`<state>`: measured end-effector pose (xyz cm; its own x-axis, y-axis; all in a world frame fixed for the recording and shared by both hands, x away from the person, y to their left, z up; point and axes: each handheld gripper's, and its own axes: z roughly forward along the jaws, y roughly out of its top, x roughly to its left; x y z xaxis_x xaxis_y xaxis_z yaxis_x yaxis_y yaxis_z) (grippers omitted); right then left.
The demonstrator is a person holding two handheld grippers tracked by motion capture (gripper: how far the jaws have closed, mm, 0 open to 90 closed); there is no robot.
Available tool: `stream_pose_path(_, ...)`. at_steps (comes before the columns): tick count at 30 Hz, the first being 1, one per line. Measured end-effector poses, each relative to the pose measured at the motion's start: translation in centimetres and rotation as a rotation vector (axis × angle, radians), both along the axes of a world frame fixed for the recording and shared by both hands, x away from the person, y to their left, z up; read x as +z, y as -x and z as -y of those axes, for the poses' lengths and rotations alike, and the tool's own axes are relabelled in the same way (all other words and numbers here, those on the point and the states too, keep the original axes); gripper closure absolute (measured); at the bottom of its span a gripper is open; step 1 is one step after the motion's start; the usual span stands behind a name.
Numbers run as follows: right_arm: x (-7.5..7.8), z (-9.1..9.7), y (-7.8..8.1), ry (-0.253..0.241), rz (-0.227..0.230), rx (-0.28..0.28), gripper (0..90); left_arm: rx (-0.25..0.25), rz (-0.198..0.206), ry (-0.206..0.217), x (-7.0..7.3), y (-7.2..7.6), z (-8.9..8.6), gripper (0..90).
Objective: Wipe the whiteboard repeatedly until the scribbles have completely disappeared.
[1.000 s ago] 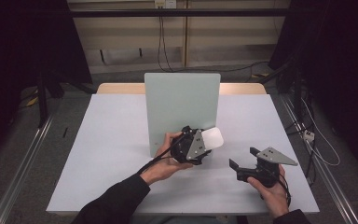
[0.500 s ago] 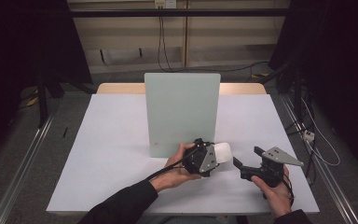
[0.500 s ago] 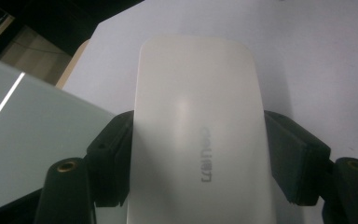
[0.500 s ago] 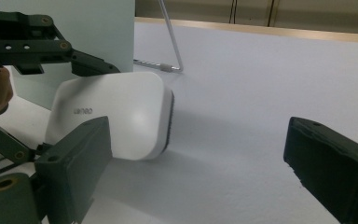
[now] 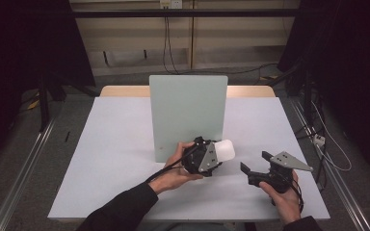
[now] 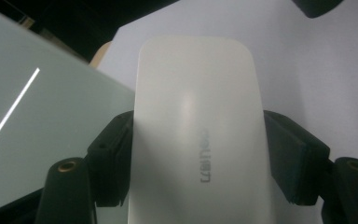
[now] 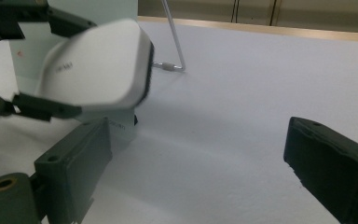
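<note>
A white, rounded board eraser (image 5: 225, 150) with grey lettering is held just above the table beside the lower right corner of the upright pale green board (image 5: 188, 110). My left gripper (image 5: 220, 154) is shut on it; in the left gripper view both black pads (image 6: 289, 158) press on the eraser's (image 6: 198, 116) long sides. In the right gripper view the eraser (image 7: 98, 70) shows a dark underside edge, tilted in front of the board (image 7: 88, 14). My right gripper (image 5: 254, 161) rests to the right near the table's front, open, with nothing between its jaws (image 7: 200, 158).
The board stands mid-table on a thin wire stand (image 7: 175, 46) behind it. The white table (image 5: 115, 144) has bare room to the left and behind the board. Dark floor, rails and cables surround the table.
The left gripper with the eraser dipped toward the front right half a second ago and has come back slightly toward the board. The right gripper has stayed in place.
</note>
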<state>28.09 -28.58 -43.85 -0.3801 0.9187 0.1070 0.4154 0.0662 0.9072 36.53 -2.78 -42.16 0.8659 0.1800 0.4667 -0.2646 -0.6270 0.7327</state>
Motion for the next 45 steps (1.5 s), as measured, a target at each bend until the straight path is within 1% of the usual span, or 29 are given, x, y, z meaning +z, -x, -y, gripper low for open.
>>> stream_pose_path(3,0.0,0.0,0.0,0.001,-0.003,-0.002,7.5,0.027,-0.023,0.061,1.1,-0.7,-1.1,31.0)
stream_pose_path(5,0.0,0.0,-0.1,0.005,-0.003,0.001,7.5,0.036,-0.026,0.084,1.6,-0.9,-1.6,31.0)
stream_pose_path(6,-0.1,-0.1,-0.1,0.006,-0.003,0.002,7.5,0.042,-0.027,0.103,1.9,-1.1,-1.8,31.0)
stream_pose_path(7,-0.1,-0.1,-0.1,0.006,-0.004,0.005,7.5,0.050,-0.043,0.132,2.1,-1.3,-2.0,31.0)
stream_pose_path(8,-0.1,-0.2,-0.1,0.007,-0.004,0.006,7.5,0.050,-0.052,0.143,2.3,-1.5,-2.2,31.0)
stream_pose_path(10,-0.1,-0.2,-0.1,0.006,-0.005,0.007,7.5,0.050,-0.029,0.128,2.6,-1.5,-2.2,31.0)
stream_pose_path(12,-0.1,-0.1,-0.1,0.007,-0.004,0.008,7.5,0.047,-0.033,0.133,2.6,-1.6,-2.4,31.0)
stream_pose_path(14,-0.1,-0.1,-0.1,0.007,-0.002,0.008,7.5,0.047,-0.017,0.109,2.4,-1.3,-2.1,31.0)
stream_pose_path(16,-0.1,-0.1,-0.1,0.005,-0.004,0.007,7.5,0.025,-0.015,0.081,1.8,-1.1,-1.6,31.0)
stream_pose_path(18,-0.1,-0.1,0.0,0.007,-0.003,0.008,7.5,0.007,-0.009,0.046,1.0,-0.7,-1.0,30.9)
stream_pose_path(20,-0.1,-0.1,0.0,0.008,0.001,0.007,7.5,-0.016,-0.016,0.009,0.2,-0.4,-0.5,30.9)
stream_pose_path(22,-0.1,-0.1,-0.1,0.005,-0.003,0.005,7.5,-0.035,-0.009,-0.028,-0.6,0.0,0.1,30.9)
stream_pose_path(23,-0.1,-0.1,0.0,0.005,-0.003,0.005,7.5,-0.038,-0.019,-0.029,-0.9,0.1,0.4,30.9)
stream_pose_path(26,-0.1,0.0,0.0,0.004,-0.004,0.005,7.5,-0.056,-0.026,-0.042,-1.6,0.4,1.2,30.9)
stream_pose_path(27,0.0,0.0,0.0,0.004,-0.003,0.005,7.5,-0.063,-0.029,-0.051,-1.9,0.6,1.5,30.9)
stream_pose_path(29,0.0,0.0,0.0,0.002,-0.003,0.005,7.4,-0.077,-0.028,-0.082,-2.6,1.0,2.0,30.9)
stream_pose_path(31,0.0,0.0,0.0,-0.002,-0.003,0.004,7.4,-0.085,-0.036,-0.092,-3.0,1.1,2.1,30.9)
stream_pose_path(34,0.0,0.0,0.0,0.002,-0.001,0.003,7.5,-0.081,-0.036,-0.093,-2.8,1.1,2.0,31.0)
stream_pose_path(36,0.0,0.0,0.0,0.002,-0.002,0.004,7.4,-0.076,-0.025,-0.099,-2.6,1.0,1.7,31.0)
stream_pose_path(38,0.0,0.0,0.0,0.001,-0.001,0.005,7.5,-0.067,-0.029,-0.080,-2.4,0.9,1.2,31.0)
stream_pose_path(39,0.0,0.0,0.0,-0.001,-0.001,0.005,7.5,-0.058,-0.022,-0.079,-2.2,0.8,0.8,31.0)
stream_pose_path(43,0.0,0.0,0.0,0.001,-0.001,0.004,7.4,-0.032,-0.017,-0.039,-1.4,0.4,-0.8,31.0)
stream_pose_path(45,0.0,0.0,0.0,0.002,-0.001,0.002,7.4,-0.009,-0.009,-0.027,-1.0,0.3,-1.6,31.0)
